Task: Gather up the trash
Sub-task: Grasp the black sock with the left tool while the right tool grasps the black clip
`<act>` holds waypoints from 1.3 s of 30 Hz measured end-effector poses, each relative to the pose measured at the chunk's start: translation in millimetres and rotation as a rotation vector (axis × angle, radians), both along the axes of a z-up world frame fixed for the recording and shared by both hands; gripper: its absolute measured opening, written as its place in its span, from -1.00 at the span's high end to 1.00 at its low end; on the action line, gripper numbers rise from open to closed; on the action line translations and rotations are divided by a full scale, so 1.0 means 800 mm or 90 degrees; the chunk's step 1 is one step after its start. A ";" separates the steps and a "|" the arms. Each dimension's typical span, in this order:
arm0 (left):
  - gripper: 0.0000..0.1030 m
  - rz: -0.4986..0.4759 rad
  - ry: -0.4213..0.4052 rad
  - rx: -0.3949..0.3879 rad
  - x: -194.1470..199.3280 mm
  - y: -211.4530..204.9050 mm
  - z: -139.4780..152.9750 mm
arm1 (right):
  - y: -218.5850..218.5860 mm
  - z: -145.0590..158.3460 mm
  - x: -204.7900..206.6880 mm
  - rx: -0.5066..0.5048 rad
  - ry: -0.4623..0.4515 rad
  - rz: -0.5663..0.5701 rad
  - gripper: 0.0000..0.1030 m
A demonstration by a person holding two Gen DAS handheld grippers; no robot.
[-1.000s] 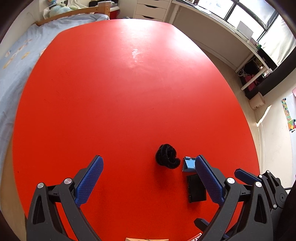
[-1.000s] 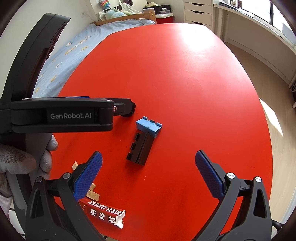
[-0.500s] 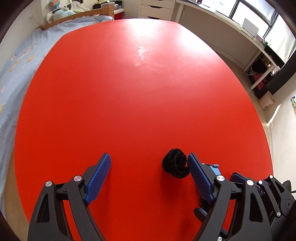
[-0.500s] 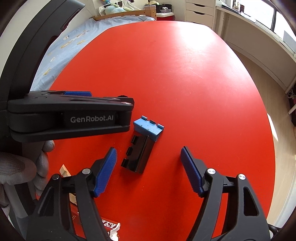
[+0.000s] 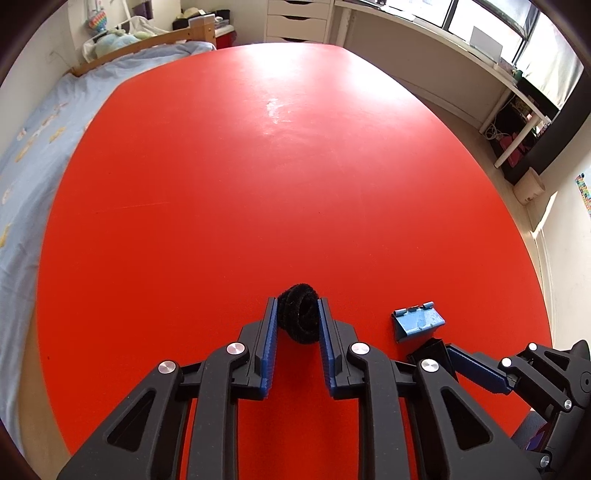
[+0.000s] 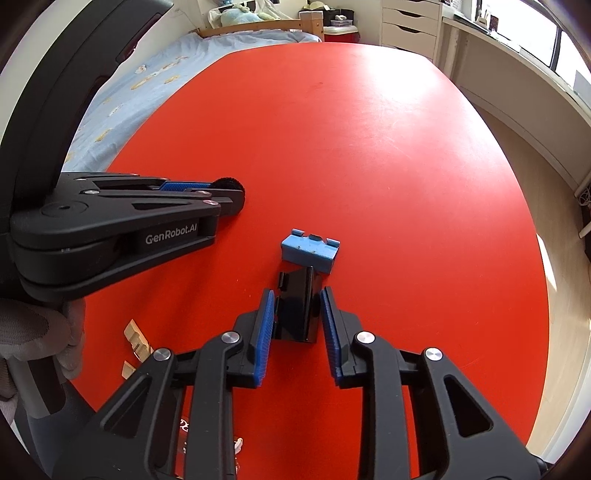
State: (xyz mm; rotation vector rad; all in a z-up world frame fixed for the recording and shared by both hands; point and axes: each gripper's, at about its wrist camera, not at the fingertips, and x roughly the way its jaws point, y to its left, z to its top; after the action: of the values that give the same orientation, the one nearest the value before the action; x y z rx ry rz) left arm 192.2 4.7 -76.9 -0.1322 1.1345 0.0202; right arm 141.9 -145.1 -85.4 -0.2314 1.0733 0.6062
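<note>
- Bedroom light fell on the glossy red oval table (image 5: 258, 177), with a blue-sheeted bed (image 5: 33, 122) along its far left edge and a white desk (image 5: 443, 33) by the window.
- Near the table's near edge, the left gripper (image 5: 297, 317) was closing, its blue fingers (image 5: 270, 325) pressing both sides of the coiled black fuzzy pipe cleaner (image 5: 300, 314).
- Just beside it, the right gripper (image 6: 297, 314) was closing too, fingers (image 6: 266, 317) flanking the glossy black plastic clip (image 6: 297, 310), seemingly touching its sides; the blue plastic clip (image 6: 309, 251) lay against its far end.
- Judged advice: finish both squeezes fully before lifting, then raise straight up, so the soft coil would not slip and the black piece would not drag its blue neighbour.
- Wooden scraps (image 6: 135, 338) lay by the near edge.
</note>
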 end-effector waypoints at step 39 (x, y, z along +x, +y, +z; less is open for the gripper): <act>0.61 -0.078 -0.141 0.010 -0.192 -0.022 0.120 | -0.049 0.122 -0.098 0.068 -0.083 0.095 0.51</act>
State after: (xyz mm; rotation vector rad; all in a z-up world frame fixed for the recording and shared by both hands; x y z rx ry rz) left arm 38.6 -12.6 19.2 -0.0497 0.9190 -0.0920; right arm 63.2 -184.2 11.8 -0.2560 0.8997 0.7694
